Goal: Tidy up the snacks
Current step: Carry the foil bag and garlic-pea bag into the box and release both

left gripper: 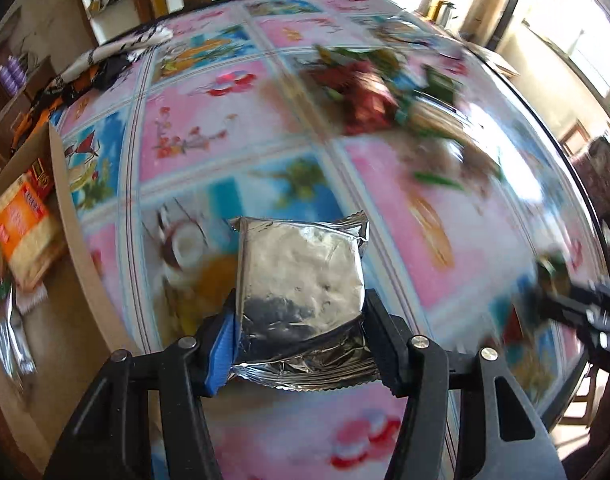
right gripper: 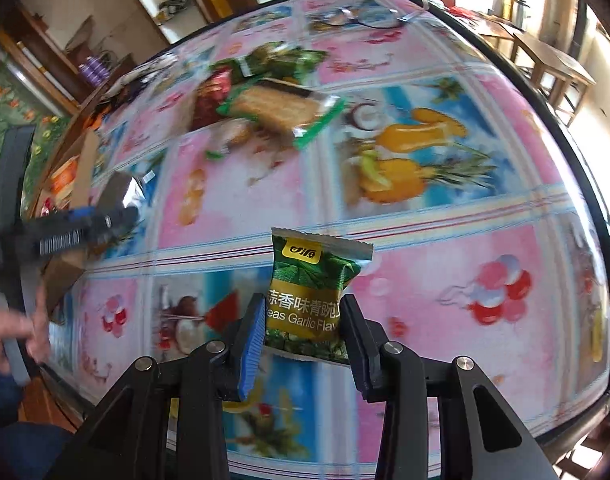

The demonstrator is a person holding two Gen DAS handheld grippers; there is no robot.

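Note:
A silver foil packet (left gripper: 301, 264) sits between the fingers of my left gripper (left gripper: 300, 298), which is shut on its lower half and holds it above the table. My right gripper (right gripper: 303, 300) is shut on a small green pea snack packet (right gripper: 313, 268) with a yellow band, held upright over the table. A blurred pile of green and red snack packets (left gripper: 369, 96) lies on the far part of the table, also visible as the pile (right gripper: 265, 96) in the right wrist view. Each gripper shows at the edge of the other's view.
The round table (right gripper: 445, 184) carries a glossy pink and blue fruit-print cloth. A cardboard box (left gripper: 61, 208) at its left edge holds an orange packet (left gripper: 25, 232) and other snacks. Patterned fabric (left gripper: 105, 56) lies at the far left. A person's hand (right gripper: 13, 336) shows low on the left.

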